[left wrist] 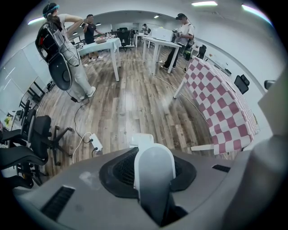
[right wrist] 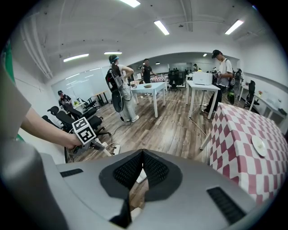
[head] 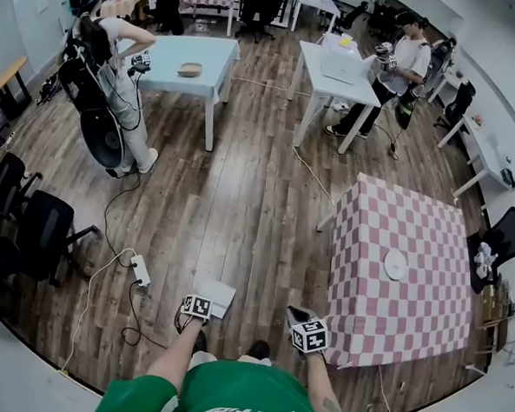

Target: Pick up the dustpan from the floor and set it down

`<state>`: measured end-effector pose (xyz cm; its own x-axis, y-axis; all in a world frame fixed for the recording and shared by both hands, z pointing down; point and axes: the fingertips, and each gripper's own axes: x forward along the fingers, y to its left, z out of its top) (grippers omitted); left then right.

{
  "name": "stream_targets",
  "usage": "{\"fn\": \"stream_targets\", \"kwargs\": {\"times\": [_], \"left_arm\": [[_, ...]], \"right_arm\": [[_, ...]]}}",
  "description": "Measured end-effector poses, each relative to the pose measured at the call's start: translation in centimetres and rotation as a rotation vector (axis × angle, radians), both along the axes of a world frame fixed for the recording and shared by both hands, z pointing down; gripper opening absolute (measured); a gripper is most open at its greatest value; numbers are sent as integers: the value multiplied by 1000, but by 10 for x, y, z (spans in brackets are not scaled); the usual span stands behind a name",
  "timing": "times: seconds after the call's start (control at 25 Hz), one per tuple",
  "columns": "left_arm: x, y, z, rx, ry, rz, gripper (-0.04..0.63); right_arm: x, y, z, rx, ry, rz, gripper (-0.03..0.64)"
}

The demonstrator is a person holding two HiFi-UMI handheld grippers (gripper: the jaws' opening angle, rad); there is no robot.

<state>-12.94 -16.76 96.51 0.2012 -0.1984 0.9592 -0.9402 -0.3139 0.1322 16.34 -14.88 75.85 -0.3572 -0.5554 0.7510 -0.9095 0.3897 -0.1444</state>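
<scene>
The white dustpan (head: pixel 218 296) is low over the wooden floor just ahead of my feet; whether it touches the boards I cannot tell. My left gripper (head: pixel 197 309) points steeply down and is shut on its handle. In the left gripper view the white handle (left wrist: pixel 154 173) stands upright between the dark pads, with the pan's edge (left wrist: pixel 141 139) showing beyond it. My right gripper (head: pixel 309 335) hovers to the right, beside the checked table. Its pads (right wrist: pixel 155 168) meet at the tips with nothing between them, and the left gripper's marker cube (right wrist: pixel 84 130) shows at that view's left.
A pink-checked table (head: pixel 407 319) with a white plate (head: pixel 396 264) stands close on the right. A power strip (head: pixel 140 272) and cables lie on the floor to the left, near black office chairs (head: pixel 38 231). Further off are a light blue table (head: pixel 193 53), a white table (head: pixel 335 71) and standing people.
</scene>
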Motion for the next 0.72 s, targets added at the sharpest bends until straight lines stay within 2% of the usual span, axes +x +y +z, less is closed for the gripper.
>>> {"fn": "stream_targets", "kwargs": {"times": [0.48, 0.72], "left_arm": [[0, 1, -8, 6, -22, 54, 133], [-2, -2, -29, 72, -3, 58, 174]], "right_arm": [[-5, 4, -7, 27, -16, 7, 8], [-8, 8, -11, 44, -32, 17, 8]]}}
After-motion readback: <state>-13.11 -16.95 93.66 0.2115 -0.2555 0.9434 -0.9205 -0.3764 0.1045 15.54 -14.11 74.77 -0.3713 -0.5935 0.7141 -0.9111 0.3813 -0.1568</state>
